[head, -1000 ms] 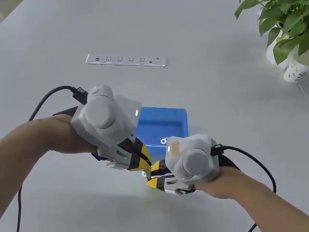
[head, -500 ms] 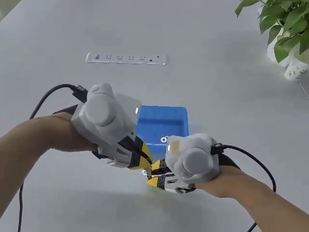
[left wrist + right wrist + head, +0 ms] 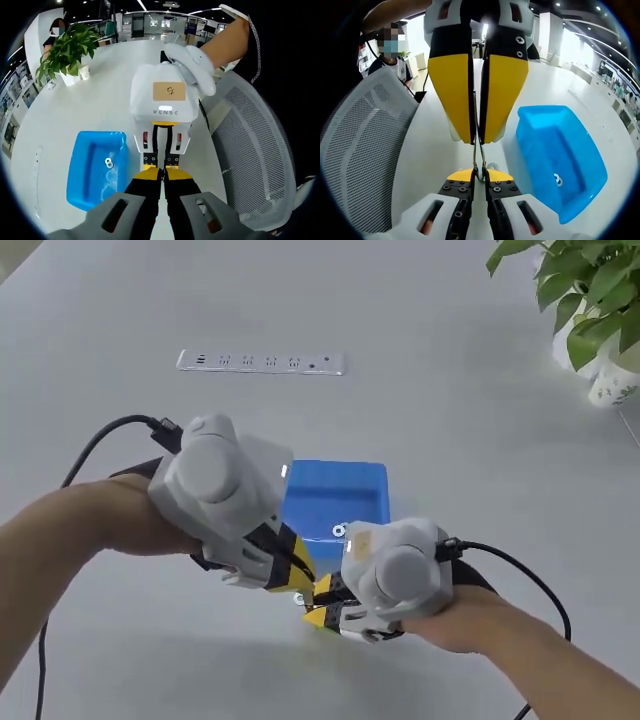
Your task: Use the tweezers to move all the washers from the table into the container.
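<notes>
Thin metal tweezers (image 3: 480, 152) run between the two grippers, which meet tip to tip beside the blue container (image 3: 352, 483). My left gripper (image 3: 300, 575) is shut on one end of the tweezers. My right gripper (image 3: 479, 175) is shut on the other end, low near the table. A small washer (image 3: 491, 165) lies on the table right beside the tweezers. One washer (image 3: 339, 531) lies inside the container, also seen in the left gripper view as a washer (image 3: 108, 162) on the container (image 3: 85, 150) floor.
A white power strip (image 3: 262, 363) lies at the far side of the table. A potted plant (image 3: 590, 300) stands at the far right. A mesh office chair (image 3: 255, 150) is close behind the grippers, off the table edge.
</notes>
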A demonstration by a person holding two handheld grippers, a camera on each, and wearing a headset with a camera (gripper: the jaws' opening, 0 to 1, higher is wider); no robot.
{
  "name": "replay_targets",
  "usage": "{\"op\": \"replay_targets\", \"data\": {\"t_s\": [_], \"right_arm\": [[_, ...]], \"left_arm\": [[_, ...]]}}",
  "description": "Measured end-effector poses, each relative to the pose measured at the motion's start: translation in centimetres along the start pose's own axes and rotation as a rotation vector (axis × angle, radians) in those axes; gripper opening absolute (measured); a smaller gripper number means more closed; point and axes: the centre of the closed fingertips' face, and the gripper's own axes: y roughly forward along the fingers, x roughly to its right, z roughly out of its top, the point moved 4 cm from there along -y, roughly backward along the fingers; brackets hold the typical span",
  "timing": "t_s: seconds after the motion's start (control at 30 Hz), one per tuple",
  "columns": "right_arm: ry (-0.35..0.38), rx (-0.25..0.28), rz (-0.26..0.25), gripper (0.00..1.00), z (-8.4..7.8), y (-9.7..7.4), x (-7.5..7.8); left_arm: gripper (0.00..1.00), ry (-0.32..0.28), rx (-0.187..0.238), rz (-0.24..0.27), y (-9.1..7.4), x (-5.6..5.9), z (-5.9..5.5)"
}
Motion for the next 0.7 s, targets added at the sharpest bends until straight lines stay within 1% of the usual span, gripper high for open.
{"op": "replay_targets", "data": {"t_s": [0.7], "right_arm": [[-0.012,-0.003,0.001,0.1,-0.06,-0.05,-0.02]], "left_arm": [[0.06,0.003,-0.006,-0.005,0.02,-0.08,0.0]]}}
